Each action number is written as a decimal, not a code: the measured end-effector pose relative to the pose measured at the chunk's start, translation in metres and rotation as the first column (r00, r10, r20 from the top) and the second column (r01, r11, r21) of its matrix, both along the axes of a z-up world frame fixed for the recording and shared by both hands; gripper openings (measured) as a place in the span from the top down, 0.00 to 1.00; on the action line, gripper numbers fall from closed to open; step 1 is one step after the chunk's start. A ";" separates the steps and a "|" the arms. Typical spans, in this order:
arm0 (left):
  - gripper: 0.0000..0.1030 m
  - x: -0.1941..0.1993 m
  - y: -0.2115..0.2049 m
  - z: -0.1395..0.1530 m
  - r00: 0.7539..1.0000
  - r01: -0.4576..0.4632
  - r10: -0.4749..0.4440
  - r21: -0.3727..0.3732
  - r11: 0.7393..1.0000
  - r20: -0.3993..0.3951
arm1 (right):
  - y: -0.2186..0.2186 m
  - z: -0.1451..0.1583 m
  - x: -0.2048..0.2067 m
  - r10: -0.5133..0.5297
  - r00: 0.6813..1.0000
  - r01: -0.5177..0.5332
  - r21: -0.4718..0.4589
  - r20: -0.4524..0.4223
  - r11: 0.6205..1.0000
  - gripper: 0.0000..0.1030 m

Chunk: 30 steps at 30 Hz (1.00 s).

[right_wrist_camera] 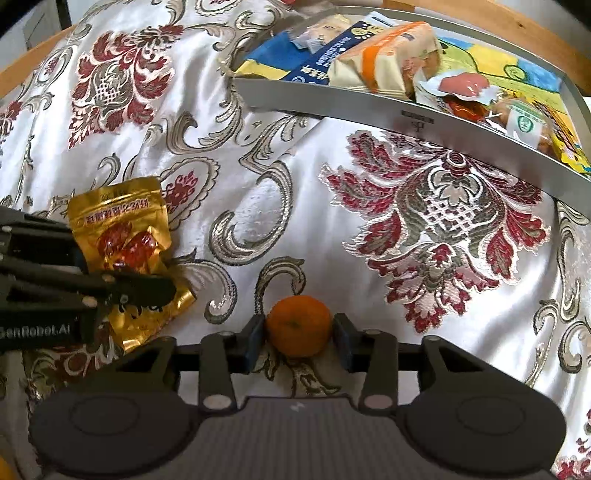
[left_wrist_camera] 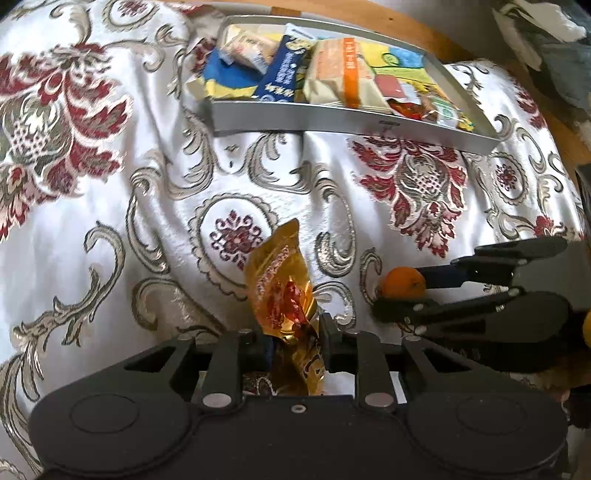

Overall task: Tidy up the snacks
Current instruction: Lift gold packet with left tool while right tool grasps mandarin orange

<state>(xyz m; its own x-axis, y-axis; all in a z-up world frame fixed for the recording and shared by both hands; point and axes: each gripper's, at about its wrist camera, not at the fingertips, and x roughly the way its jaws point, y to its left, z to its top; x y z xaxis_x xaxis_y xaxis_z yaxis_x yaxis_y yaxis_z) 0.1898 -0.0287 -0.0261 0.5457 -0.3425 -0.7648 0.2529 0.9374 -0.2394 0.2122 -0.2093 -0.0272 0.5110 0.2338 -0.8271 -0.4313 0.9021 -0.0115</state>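
A gold snack packet [left_wrist_camera: 284, 280] with red pieces showing through stands on edge between the fingers of my left gripper [left_wrist_camera: 295, 339], which is shut on its lower part. The right wrist view shows the same packet [right_wrist_camera: 122, 229] with the left gripper [right_wrist_camera: 155, 284] clamped across it. A small mandarin [right_wrist_camera: 298, 325] sits between the pads of my right gripper [right_wrist_camera: 299, 341], low over the cloth. From the left wrist view the mandarin [left_wrist_camera: 402, 282] lies in the right gripper [left_wrist_camera: 397, 295]. Beyond both, a grey tray [left_wrist_camera: 332, 122] [right_wrist_camera: 406, 107] holds several wrapped snacks.
A white cloth with red and silver flowers [left_wrist_camera: 147, 206] covers the surface. The wooden table edge [left_wrist_camera: 424, 26] runs behind the tray. Part of another orange-yellow fruit [left_wrist_camera: 587, 328] shows at the right edge. Open cloth lies between the grippers and the tray.
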 end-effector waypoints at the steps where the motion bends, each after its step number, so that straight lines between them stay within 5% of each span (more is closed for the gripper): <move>1: 0.73 0.001 0.002 -0.001 1.000 -0.011 0.011 -0.006 1.000 -0.007 | -0.001 0.001 0.000 -0.004 1.000 0.004 0.011 -0.004 1.000 0.51; 11: 0.79 0.001 -0.002 0.000 1.000 -0.009 0.008 -0.025 1.000 -0.005 | -0.013 0.002 -0.002 -0.066 0.998 0.068 0.090 -0.019 0.994 0.51; 15: 0.78 0.001 -0.004 -0.002 1.000 -0.009 0.009 -0.034 0.999 -0.010 | -0.009 0.003 -0.004 -0.110 0.994 0.110 0.087 -0.008 0.990 0.61; 22: 0.82 0.002 0.005 0.002 0.997 -0.068 0.071 -0.098 0.993 0.030 | -0.008 0.006 -0.001 -0.133 0.991 0.133 0.123 -0.010 0.983 0.63; 30: 0.82 0.003 0.007 0.013 0.989 -0.106 0.120 -0.147 0.983 0.087 | -0.012 0.027 -0.002 -0.143 0.986 0.128 0.153 0.091 0.980 0.63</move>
<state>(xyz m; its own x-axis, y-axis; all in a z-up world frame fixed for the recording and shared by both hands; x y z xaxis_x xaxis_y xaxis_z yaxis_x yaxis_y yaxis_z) 0.1932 -0.0214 -0.0129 0.6547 -0.3756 -0.6559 0.1754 0.9196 -0.3515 0.2102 -0.2211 0.0003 0.6253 0.2711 -0.7318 -0.3084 0.9472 0.0873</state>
